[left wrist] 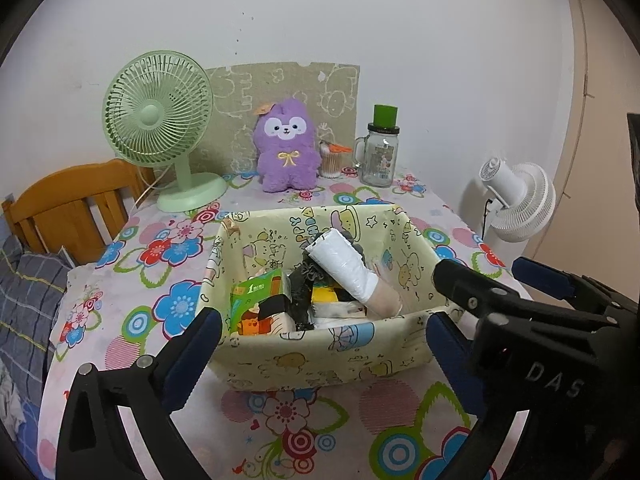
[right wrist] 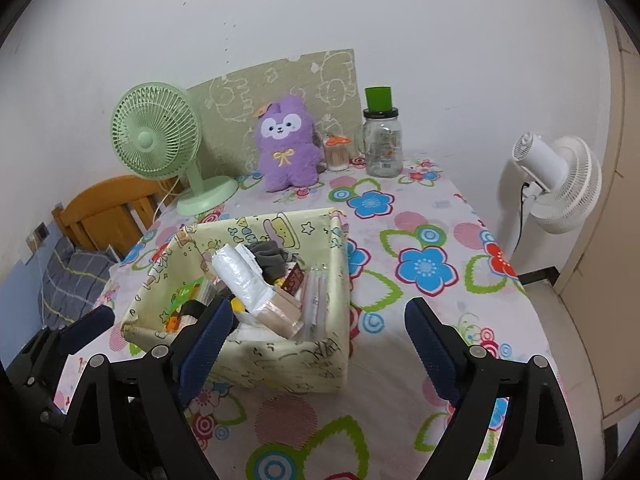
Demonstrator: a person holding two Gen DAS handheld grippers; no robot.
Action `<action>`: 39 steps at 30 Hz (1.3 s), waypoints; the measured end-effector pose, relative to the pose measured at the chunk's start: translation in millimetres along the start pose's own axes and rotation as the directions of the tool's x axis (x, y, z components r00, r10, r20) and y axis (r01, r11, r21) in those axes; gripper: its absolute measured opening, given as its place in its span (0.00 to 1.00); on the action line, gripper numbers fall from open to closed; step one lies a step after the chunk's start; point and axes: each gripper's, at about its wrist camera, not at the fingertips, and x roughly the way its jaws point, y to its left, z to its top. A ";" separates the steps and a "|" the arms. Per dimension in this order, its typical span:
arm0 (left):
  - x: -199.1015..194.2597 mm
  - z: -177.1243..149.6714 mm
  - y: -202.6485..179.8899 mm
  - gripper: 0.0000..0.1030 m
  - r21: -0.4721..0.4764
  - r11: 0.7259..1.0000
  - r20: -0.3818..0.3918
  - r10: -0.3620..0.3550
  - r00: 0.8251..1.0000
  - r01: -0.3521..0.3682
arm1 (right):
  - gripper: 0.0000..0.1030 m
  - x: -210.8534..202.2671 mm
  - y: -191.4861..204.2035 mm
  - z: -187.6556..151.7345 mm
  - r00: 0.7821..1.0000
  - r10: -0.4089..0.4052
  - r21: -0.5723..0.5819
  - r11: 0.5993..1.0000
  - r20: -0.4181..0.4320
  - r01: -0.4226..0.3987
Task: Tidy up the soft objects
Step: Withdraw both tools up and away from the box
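Observation:
A pale yellow fabric bin [left wrist: 320, 354] [right wrist: 280, 364] with cartoon prints stands mid-table. It holds a white plastic-bag roll [left wrist: 344, 266] [right wrist: 240, 276], a green tissue pack [left wrist: 260, 292], grey cloth [right wrist: 272, 258] and other small items. A purple plush toy [left wrist: 286, 148] [right wrist: 286, 144] sits upright at the table's back. My left gripper [left wrist: 324, 334] is open and empty, its jaws either side of the bin's near wall. My right gripper [right wrist: 320, 332] is open and empty, over the bin's near right corner; it also shows in the left wrist view [left wrist: 500, 276].
A green desk fan [left wrist: 164, 128] stands back left. A glass jar with a green lid [left wrist: 380, 152] and a cotton-swab tub [left wrist: 332, 160] stand back right. A white fan [right wrist: 556, 180] stands beyond the table's right edge. A wooden chair [left wrist: 72, 204] is on the left.

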 end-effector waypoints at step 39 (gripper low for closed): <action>-96.1 -23.1 27.5 1.00 -0.069 0.995 0.121 0.081 0.989 -0.073 | 0.98 -115.2 -0.9 -32.2 0.978 -0.095 -0.030 0.994 0.188 0.103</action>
